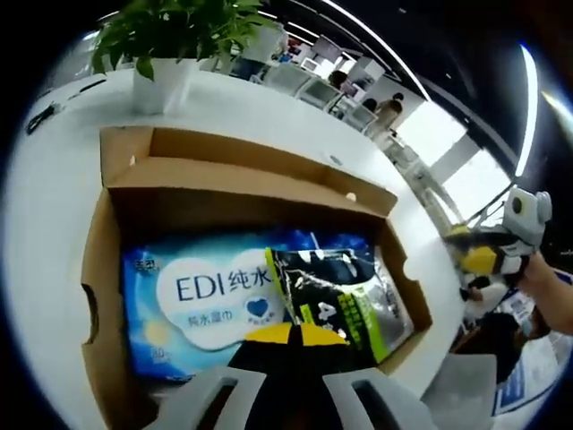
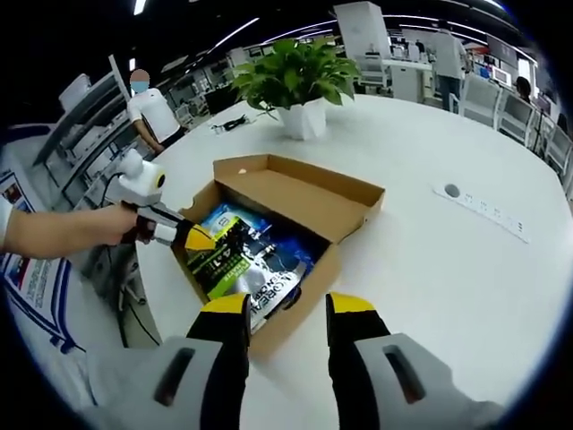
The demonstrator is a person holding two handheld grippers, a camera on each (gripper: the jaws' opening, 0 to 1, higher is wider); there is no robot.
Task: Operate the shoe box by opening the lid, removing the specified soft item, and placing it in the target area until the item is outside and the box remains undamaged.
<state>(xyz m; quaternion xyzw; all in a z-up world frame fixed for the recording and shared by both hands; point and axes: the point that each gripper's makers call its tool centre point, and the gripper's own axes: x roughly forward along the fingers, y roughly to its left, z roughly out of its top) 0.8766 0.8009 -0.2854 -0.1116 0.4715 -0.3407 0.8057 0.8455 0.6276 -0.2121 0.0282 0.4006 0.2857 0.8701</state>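
We see the shoe box (image 2: 285,235) lying open on the white table (image 2: 466,260), its lid (image 2: 300,193) folded back toward the potted plant (image 2: 300,85) behind it. Inside the box, in the left gripper view, a blue wipes pack (image 1: 210,300) lies flat beside a black and green pouch (image 1: 336,296), the two touching along one edge. The near ends of both are hidden behind the left gripper (image 1: 295,339), whose yellow tips meet over the box's near side; we cannot tell whether they pinch anything. In the right gripper view that same gripper reaches into the box from the left, its tips at the pouch's edge. The right gripper (image 2: 286,309) hovers just outside the box's near corner, jaws apart and empty. Lettering on the pouch is too small to read.
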